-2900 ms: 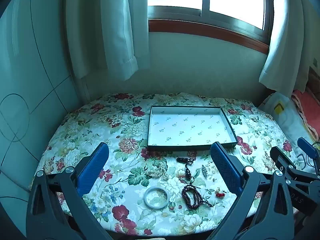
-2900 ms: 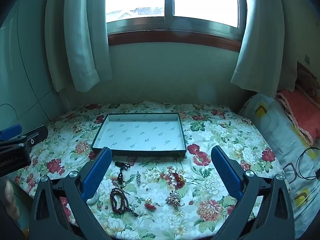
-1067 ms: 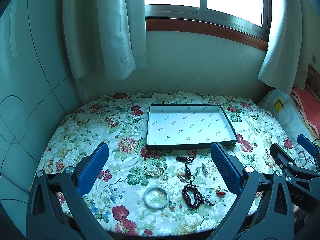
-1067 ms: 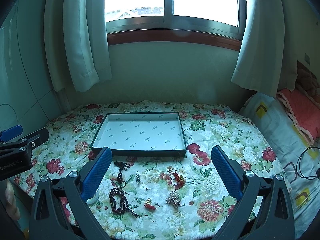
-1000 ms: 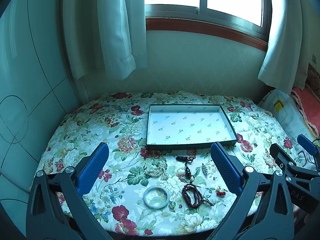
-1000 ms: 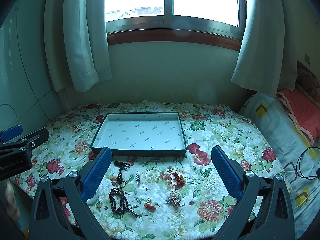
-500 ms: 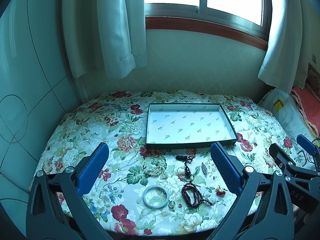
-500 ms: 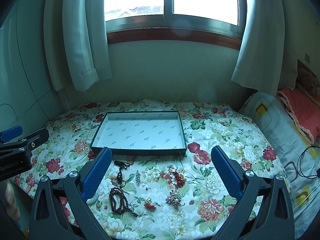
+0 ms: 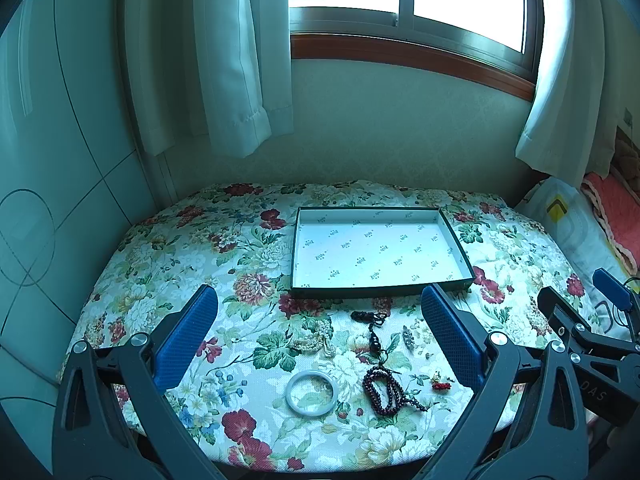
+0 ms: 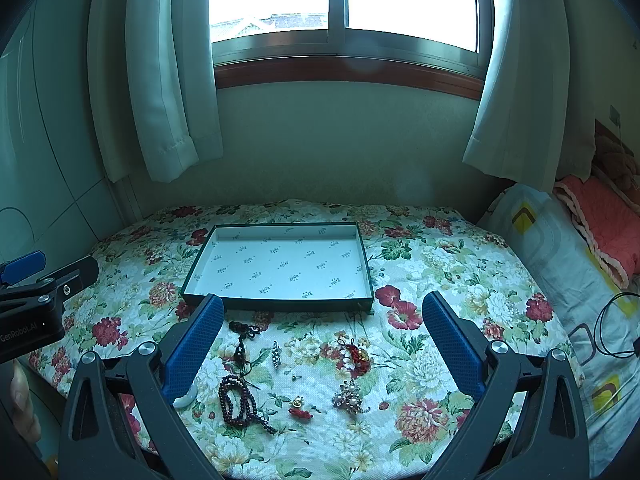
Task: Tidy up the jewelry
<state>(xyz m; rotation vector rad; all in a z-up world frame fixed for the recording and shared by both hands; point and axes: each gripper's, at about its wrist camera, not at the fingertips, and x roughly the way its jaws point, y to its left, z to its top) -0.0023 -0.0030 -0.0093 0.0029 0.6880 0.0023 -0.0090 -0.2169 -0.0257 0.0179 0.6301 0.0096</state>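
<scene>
Both tongs, left (image 9: pixel 318 332) and right (image 10: pixel 320 330), spread wide, ribbed blue pads, holding nothing. Rectangular dark-rimmed tray (image 9: pixel 382 291), paper-lined, on floral-cloth table (image 9: pixel 168 256). Before it: white ring bangle (image 9: pixel 311 393), dark bead strand (image 9: pixel 385 390), pearl string (image 9: pixel 316 340).

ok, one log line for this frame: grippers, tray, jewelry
left gripper: open, empty | right gripper: open, empty | tray: empty | white bangle, dark bead bracelet: on cloth

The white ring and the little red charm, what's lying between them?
In the left wrist view, a dark red bead bracelet lies between the white bangle ring and red charm.
</scene>
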